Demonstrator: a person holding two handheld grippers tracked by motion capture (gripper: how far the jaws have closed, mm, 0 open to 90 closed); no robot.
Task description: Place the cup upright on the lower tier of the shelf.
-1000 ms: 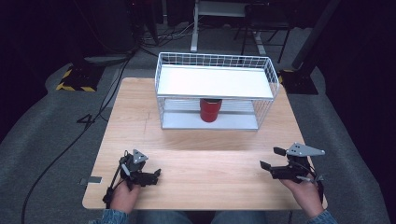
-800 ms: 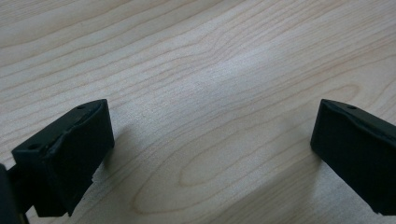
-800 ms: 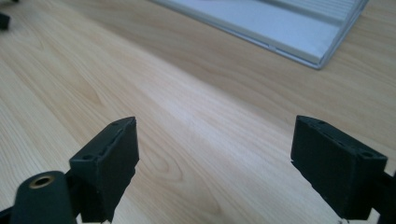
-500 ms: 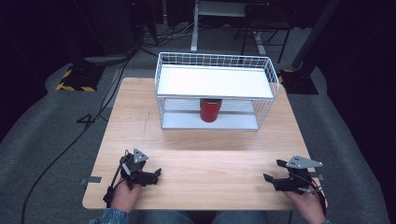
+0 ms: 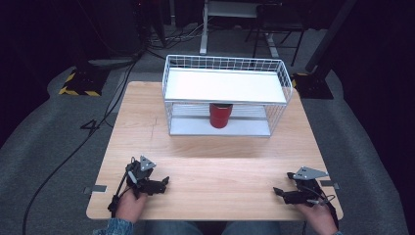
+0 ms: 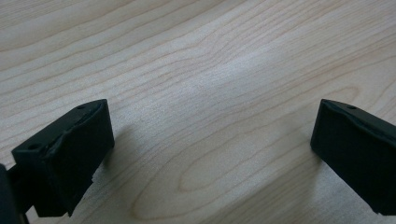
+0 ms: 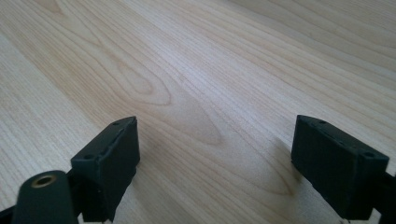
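Wooden table [image 5: 215, 166] bearing wire rack [image 5: 226, 98]

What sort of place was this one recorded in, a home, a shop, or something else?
Most likely a lab or recording studio, not a home. A bare wooden table stands on grey carpet among dark equipment stands and loose floor cables, with hazard-striped tape at one stand's base. On the table sits a white wire rack holding a red cup.
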